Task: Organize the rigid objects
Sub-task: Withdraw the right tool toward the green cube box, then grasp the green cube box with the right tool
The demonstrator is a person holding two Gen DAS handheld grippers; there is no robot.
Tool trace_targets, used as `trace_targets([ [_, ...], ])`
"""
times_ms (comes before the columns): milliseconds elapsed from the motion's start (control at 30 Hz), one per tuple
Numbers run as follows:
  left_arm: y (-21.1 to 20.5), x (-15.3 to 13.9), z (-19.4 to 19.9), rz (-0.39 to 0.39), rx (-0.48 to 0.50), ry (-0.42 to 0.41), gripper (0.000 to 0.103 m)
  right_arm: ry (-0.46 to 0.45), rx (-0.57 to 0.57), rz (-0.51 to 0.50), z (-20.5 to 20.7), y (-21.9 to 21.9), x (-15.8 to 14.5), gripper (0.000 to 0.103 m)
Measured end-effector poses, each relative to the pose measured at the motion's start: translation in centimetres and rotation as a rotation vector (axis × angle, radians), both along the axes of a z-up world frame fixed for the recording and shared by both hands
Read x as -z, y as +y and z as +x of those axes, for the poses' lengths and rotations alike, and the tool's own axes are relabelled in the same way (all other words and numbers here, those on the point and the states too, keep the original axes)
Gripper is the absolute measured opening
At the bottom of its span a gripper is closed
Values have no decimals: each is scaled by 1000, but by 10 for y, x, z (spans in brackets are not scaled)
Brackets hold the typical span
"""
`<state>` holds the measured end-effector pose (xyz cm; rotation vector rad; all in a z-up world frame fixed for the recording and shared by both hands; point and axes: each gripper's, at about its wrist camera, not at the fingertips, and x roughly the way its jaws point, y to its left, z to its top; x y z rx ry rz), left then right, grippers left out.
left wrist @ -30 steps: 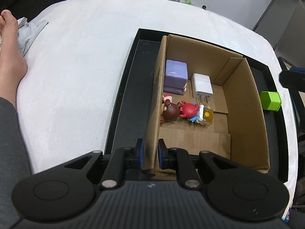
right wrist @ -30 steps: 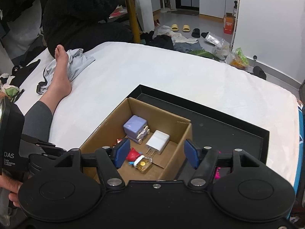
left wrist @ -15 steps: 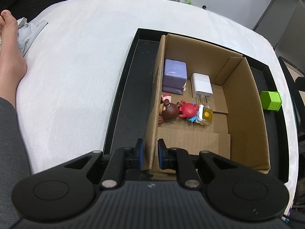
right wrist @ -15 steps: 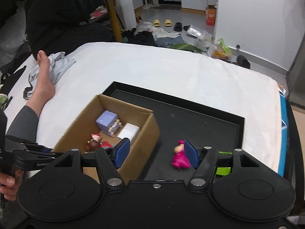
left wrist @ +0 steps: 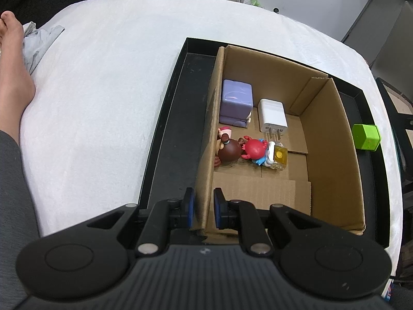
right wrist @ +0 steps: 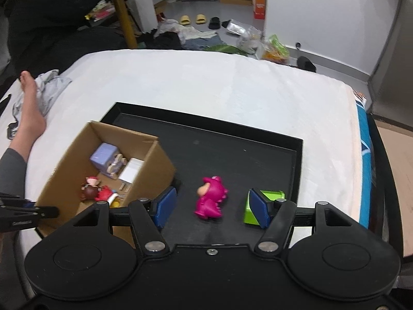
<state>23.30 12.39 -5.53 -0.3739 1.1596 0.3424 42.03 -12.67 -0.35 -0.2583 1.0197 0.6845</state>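
A cardboard box (left wrist: 333, 139) stands in a black tray (left wrist: 178, 118) on the white bed. My left gripper (left wrist: 204, 209) is shut on the box's near left wall. Inside lie a purple cube (left wrist: 236, 100), a white charger (left wrist: 272, 115), a brown figurine (left wrist: 228, 149) and a red figurine (left wrist: 255, 149). My right gripper (right wrist: 211, 208) is open above the tray (right wrist: 232, 152), with a magenta dinosaur figure (right wrist: 210, 197) between its fingers' lines and a green cube (right wrist: 271, 197) behind the right finger. The green cube (left wrist: 366, 137) also shows in the left wrist view.
A person's bare foot (right wrist: 29, 113) and grey cloth (right wrist: 50, 87) lie on the bed's left side. Another person sits at a yellow table (right wrist: 124, 13) beyond the bed. Shoes and bags litter the floor behind.
My right gripper has swung right, from over the box to over the tray's open part, bringing the magenta figure and green cube into view. My left gripper has stayed on the box wall.
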Motion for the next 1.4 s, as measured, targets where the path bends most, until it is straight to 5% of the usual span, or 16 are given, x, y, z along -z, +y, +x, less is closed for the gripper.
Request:
trace_targets([
  [700,1,4,1,-5,11,3,14,-8,177,-96,40,-10,60,55],
  [1133,3,7,2,-9,6,9,14,-57,139,-188,34,8,84,60],
  [1233,3,7,1,-8,6,9,14,-33,143,-214,36,7,90,49],
  [1400,3,7,1,-6,6,9,14,-2,140,-197,35,2,94,48],
])
